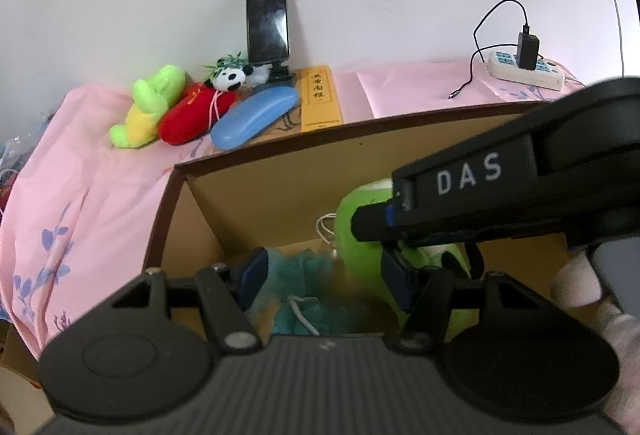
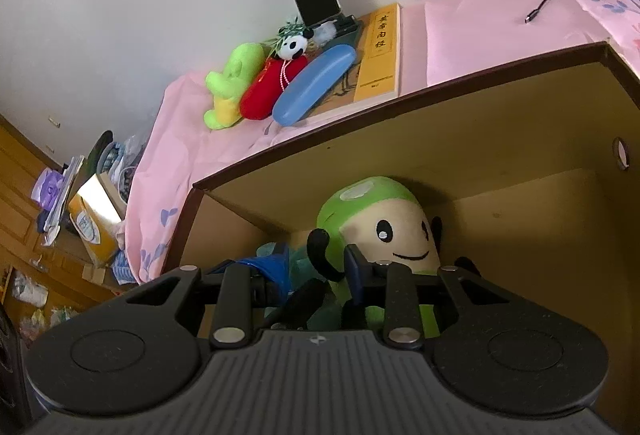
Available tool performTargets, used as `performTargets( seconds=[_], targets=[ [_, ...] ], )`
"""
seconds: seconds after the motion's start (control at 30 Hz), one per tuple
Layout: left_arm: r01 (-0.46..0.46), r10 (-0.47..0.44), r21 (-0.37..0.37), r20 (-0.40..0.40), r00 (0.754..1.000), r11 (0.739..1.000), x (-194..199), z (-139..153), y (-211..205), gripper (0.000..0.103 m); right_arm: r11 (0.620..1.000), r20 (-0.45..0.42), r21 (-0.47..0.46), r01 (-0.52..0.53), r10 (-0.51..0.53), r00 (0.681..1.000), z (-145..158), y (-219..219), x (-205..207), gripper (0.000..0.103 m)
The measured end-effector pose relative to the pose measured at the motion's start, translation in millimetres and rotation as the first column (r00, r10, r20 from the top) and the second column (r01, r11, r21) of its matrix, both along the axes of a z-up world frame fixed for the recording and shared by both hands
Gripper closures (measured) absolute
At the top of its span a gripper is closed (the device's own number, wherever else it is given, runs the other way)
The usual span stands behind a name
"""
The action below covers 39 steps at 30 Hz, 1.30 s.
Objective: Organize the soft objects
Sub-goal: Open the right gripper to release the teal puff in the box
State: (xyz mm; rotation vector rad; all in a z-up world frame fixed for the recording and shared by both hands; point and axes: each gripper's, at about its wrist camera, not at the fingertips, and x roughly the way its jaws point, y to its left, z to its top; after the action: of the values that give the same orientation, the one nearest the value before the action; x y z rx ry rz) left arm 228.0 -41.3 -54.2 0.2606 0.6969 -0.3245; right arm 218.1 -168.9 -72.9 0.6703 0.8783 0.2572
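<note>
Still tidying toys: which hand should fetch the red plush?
Probably left: left gripper has open jaws, red plush lies on its side; right gripper is down at the box's green plush.

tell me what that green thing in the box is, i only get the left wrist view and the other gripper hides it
Observer: A green plush with a beige smiling face, upright at the back of the box.
Operator: any limbs sticking out
Observer: A thin black arm curls up beside the face, on the picture's left.
Operator: anything on the box's right wall
Observer: A small round hole near its top.
</note>
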Motion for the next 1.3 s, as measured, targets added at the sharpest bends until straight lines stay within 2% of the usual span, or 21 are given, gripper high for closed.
performTargets(
  seconds=[1.3],
  targets=[
    [-0.059,0.058,0.048,0.009,0.998,0.997,0.8,-2.3,-0.1,0.038,0.998,-0.019,0.038,0.046,-0.045,0.999,-2.9,-6.1,-4.4,0.091]
  ],
)
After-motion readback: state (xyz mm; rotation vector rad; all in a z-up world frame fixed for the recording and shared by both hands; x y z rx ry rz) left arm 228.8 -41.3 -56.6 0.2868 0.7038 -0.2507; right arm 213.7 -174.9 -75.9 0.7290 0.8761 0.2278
